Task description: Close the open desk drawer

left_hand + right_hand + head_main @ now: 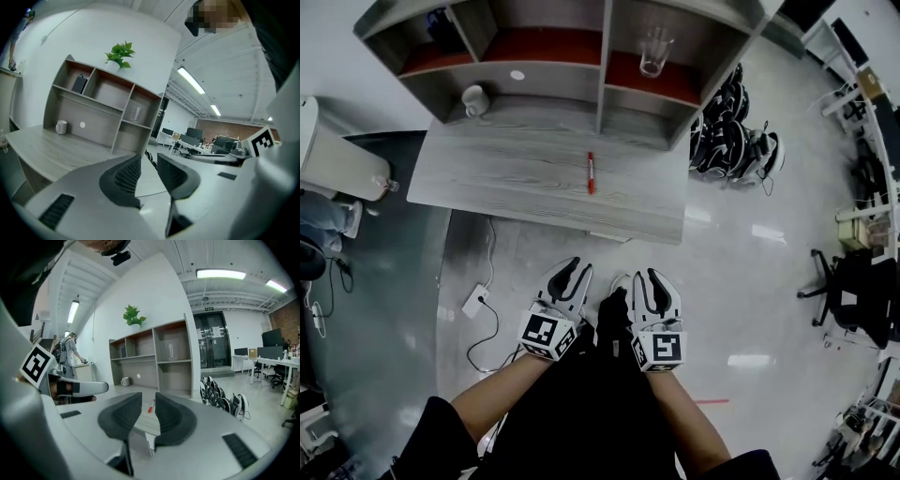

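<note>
Drawer [609, 237] edge shows just under counter [487, 178] front.
Left tongs [569, 269] and right tongs [643, 276] at its 6 o'clock, both part-spread, pinching nothing.

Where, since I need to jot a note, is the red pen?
In the head view, the red pen lies on the grey desk right of centre, just before the upright shelf divider.

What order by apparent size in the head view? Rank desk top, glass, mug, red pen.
1. desk top
2. glass, though its higher shelf puts it nearer the camera
3. mug
4. red pen, long but thinnest
</note>
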